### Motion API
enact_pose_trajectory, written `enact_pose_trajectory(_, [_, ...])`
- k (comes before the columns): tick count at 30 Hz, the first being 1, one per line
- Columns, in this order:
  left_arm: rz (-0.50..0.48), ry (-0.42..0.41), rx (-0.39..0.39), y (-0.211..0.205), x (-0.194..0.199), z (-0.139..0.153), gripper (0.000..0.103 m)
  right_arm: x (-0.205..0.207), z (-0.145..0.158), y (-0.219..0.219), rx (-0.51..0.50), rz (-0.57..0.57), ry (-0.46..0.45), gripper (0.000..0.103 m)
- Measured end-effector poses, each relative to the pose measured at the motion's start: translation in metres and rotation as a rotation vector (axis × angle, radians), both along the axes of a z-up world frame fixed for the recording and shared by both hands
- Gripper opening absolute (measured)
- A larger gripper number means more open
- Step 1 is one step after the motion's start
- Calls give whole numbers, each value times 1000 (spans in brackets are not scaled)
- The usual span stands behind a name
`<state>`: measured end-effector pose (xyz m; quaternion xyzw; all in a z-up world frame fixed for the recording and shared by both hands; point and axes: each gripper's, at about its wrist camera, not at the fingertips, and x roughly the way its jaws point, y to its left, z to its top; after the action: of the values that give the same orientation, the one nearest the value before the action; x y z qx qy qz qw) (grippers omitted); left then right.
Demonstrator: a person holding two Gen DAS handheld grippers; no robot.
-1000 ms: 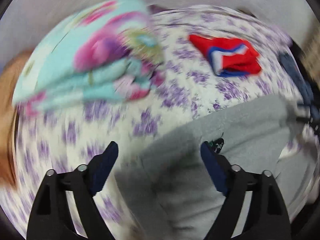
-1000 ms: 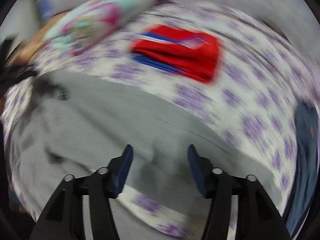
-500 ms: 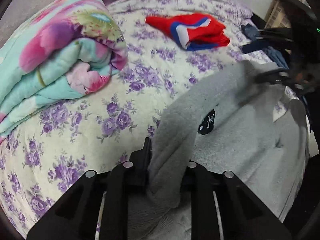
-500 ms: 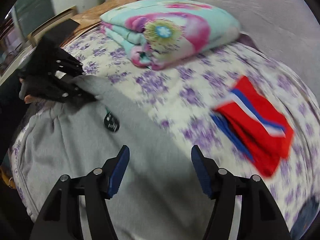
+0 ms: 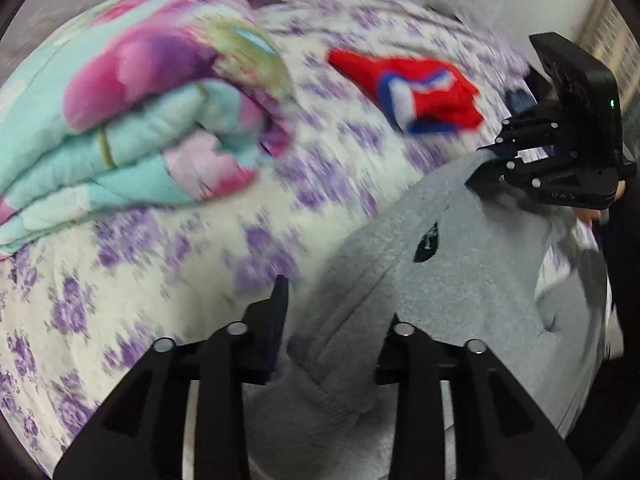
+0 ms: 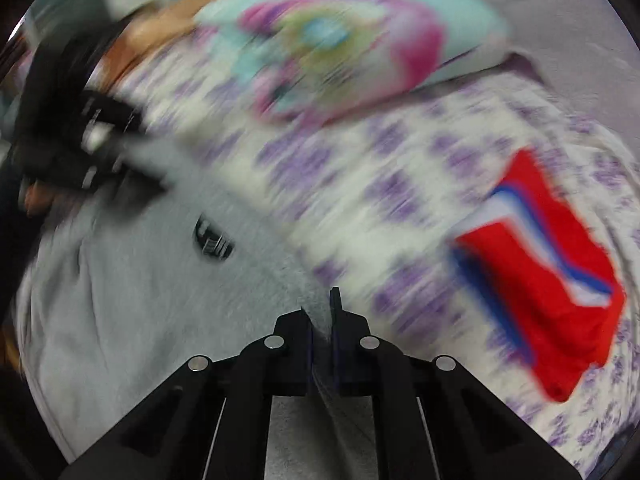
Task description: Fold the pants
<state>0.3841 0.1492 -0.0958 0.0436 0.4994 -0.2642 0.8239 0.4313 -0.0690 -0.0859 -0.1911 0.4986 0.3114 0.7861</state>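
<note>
The right gripper [image 6: 320,320] has its fingers [image 6: 339,312] nearly pressed together, pinching a thin edge of the grey pants [image 6: 140,300]; they have just been closing, and the fabric runs up between them. The left gripper [image 5: 336,320] shows a thick bunched fold of the same grey cloth between its fingers [image 5: 276,312]. Its jaws have just been opening a little, and with the motion blur I cannot tell for sure whether the pads press on that fold or merely stand around it; it looks like a loose hold at best.

Outward from there, the pants [image 5: 460,288] lie spread on the near side of the bed [image 5: 180,272], a small dark logo patch [image 5: 426,240] facing up. In the left wrist view the right gripper [image 5: 560,152] sits at the far right edge of the cloth. Farther off lie a folded floral quilt [image 5: 132,112] at the far left and a red, white and blue garment [image 5: 424,92] toward the far right, both well apart from the pants.

To my eye this is the start of a fold: both grippers taking hold along one edge of the pants. The next move seems to call for a firm left grip, then lifting both held points together and carrying that edge across the garment, keeping the cloth taut between them so it lands flat.
</note>
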Motion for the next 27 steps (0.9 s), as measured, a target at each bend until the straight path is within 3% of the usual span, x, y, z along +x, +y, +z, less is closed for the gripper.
enact_pose_trajectory(5, [68, 84, 31, 2, 30, -37, 34, 18, -45, 18, -116, -36, 36, 8])
enact_pose_trajectory(6, [68, 67, 30, 1, 27, -35, 27, 15, -49, 22, -129, -36, 30, 8])
enact_pose_trajectory(8, [48, 45, 13, 0, 16, -20, 19, -2, -31, 22, -113, -21, -4, 8])
enact_pose_trajectory(11, [-15, -49, 23, 1, -21, 20, 19, -38, 24, 10, -58, -5, -68, 8])
enact_pose_trajectory(15, [-96, -148, -12, 5, -87, 67, 19, -122, 85, -7, 40, 25, -135, 8])
enact_pose_trajectory(18, [-164, -184, -11, 7, -148, 74, 19, -182, 91, -6, 43, 55, -134, 8])
enact_pose_trajectory(21, [-212, -142, -20, 13, -189, 57, 20, -255, 67, 3, -12, 83, -86, 8])
enact_pose_trajectory(23, [-232, -97, -12, 15, -205, 36, 21, -298, 32, 20, -52, 78, 0, 8])
enact_pose_trajectory(25, [-237, -49, -5, 17, -214, 9, 21, -320, 0, 32, -81, 70, 55, 8])
enact_pose_trajectory(27, [-247, -27, -45, 22, -220, -9, 22, -325, -30, 36, -93, 32, 102, 9])
